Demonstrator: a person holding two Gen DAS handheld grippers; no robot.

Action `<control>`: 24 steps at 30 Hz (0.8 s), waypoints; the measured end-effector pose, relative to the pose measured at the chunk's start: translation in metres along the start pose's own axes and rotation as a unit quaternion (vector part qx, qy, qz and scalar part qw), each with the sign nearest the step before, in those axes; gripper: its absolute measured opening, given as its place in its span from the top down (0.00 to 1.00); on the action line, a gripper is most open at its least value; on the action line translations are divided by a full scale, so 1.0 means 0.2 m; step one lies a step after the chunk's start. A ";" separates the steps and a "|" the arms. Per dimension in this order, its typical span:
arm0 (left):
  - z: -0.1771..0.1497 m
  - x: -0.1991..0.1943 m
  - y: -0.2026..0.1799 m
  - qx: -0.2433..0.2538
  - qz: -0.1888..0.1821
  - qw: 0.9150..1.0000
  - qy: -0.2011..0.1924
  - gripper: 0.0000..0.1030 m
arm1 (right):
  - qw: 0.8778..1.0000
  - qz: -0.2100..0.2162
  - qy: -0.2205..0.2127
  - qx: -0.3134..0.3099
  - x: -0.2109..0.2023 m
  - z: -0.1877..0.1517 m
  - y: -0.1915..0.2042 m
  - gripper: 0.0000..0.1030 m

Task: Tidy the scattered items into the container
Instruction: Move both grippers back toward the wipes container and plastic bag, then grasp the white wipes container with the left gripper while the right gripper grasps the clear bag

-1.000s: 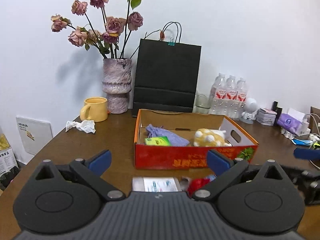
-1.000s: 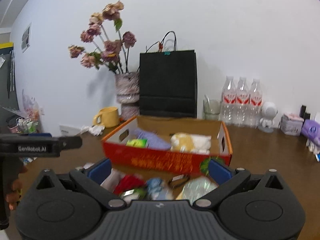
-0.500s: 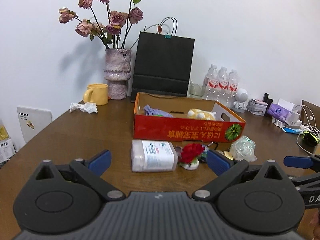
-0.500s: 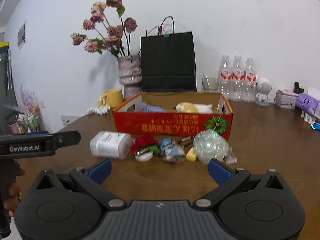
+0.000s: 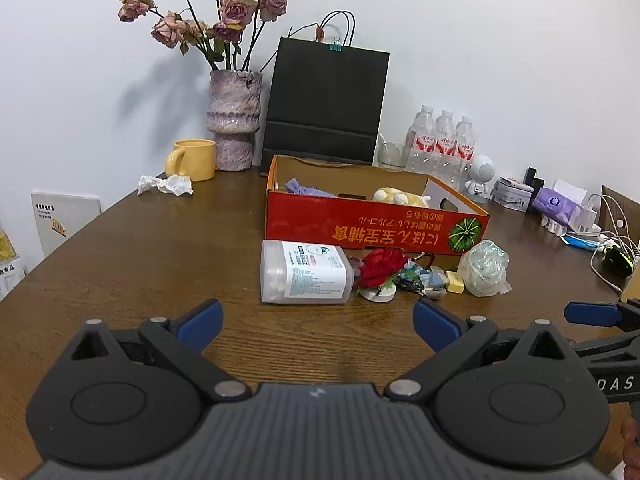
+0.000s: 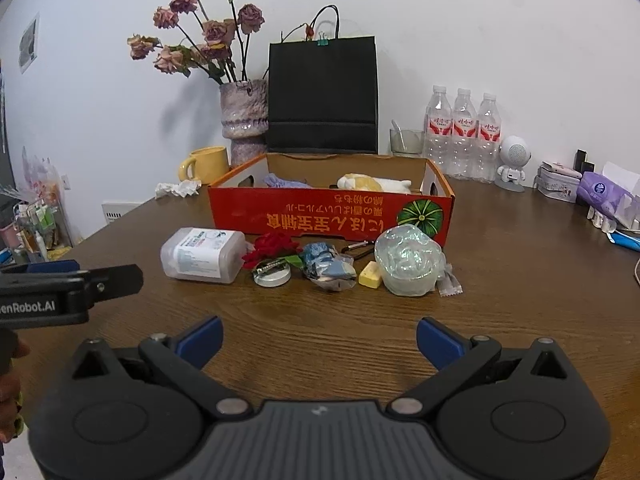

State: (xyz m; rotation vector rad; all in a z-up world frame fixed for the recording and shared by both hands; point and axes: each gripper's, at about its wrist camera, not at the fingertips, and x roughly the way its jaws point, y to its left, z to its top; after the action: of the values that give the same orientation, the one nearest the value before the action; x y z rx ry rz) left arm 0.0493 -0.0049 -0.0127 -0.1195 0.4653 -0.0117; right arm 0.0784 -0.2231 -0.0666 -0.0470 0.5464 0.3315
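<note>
A red cardboard box point(image 5: 376, 228) point(image 6: 328, 216) stands mid-table with a purple cloth point(image 5: 306, 190) and a yellow plush point(image 5: 400, 198) inside. In front of it lie a clear plastic jar point(image 5: 304, 272) point(image 6: 202, 254), a red flower on a white lid point(image 5: 380, 268) point(image 6: 274, 250), a blue wrapped item point(image 6: 328, 264), a yellow block point(image 6: 370, 274) and a crumpled clear wrapper point(image 5: 484, 268) point(image 6: 410, 262). My left gripper point(image 5: 318, 322) is open and empty, short of the jar. My right gripper point(image 6: 320, 338) is open and empty, short of the row of items.
Behind the box are a vase of dried roses point(image 5: 234, 136), a black paper bag point(image 5: 326, 104), a yellow mug point(image 5: 192, 160), a crumpled tissue point(image 5: 166, 184) and water bottles point(image 5: 442, 146). Cables and small packs point(image 5: 560, 210) lie at the right.
Both grippers have pulled back from the box and lifted. The scattered items in front of the box have come into full view. Both stay open.
</note>
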 end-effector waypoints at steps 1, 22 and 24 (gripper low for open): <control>0.00 0.00 0.00 0.000 -0.001 1.000 0.001 0.00 | 1.000 -0.001 0.002 -0.001 0.01 0.00 0.00 0.00; 0.22 0.64 -0.02 0.016 0.075 0.994 0.084 0.00 | 0.996 -0.081 0.039 0.020 0.58 0.25 -0.36 0.20; 0.21 0.70 -0.03 0.015 0.074 0.992 0.098 0.00 | 0.996 -0.071 0.051 0.029 0.65 0.25 -0.38 0.25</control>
State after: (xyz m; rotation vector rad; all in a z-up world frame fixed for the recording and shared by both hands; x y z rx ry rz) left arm 0.1938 -0.0115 -0.0371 -0.0541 0.6690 0.1154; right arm 0.2329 -0.2504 -0.0939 -0.0463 0.6510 0.1749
